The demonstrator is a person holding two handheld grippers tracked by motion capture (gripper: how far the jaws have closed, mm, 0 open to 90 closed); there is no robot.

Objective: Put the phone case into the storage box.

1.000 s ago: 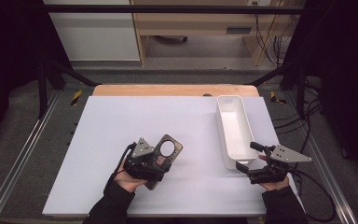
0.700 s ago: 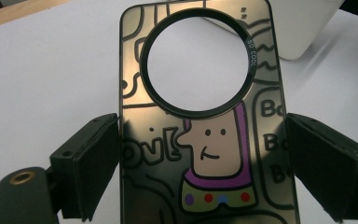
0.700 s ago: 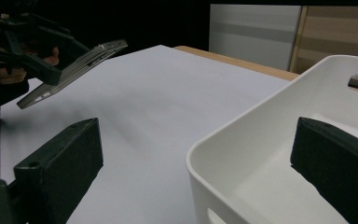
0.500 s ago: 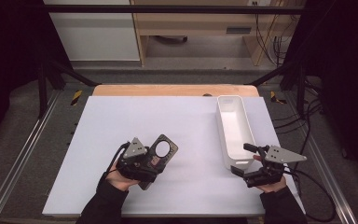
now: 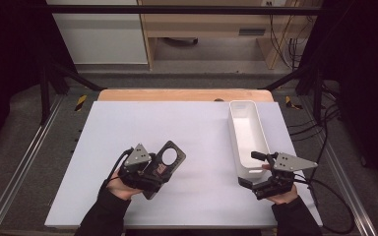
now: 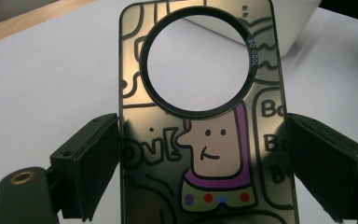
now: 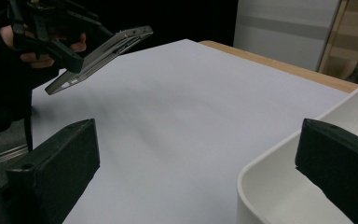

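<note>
A dark phone case with a round camera hole and a cartoon figure is held above the white table top at the near left. My left gripper is shut on its two long edges. In the left gripper view the case stands upright between the jaws of the left gripper. My right gripper is open at the near end of the long white tray. In the right gripper view one jaw of the right gripper is above the tray's rim, and nothing is between the jaws.
The tray looks empty and runs front to back along the table's right side. Metal rails border the table on both sides. From the right gripper view the case shows tilted, above the table at the far left.
Both hands have drawn back a little toward the near edge and to the left. The case stays in the left gripper; the right stays open.
</note>
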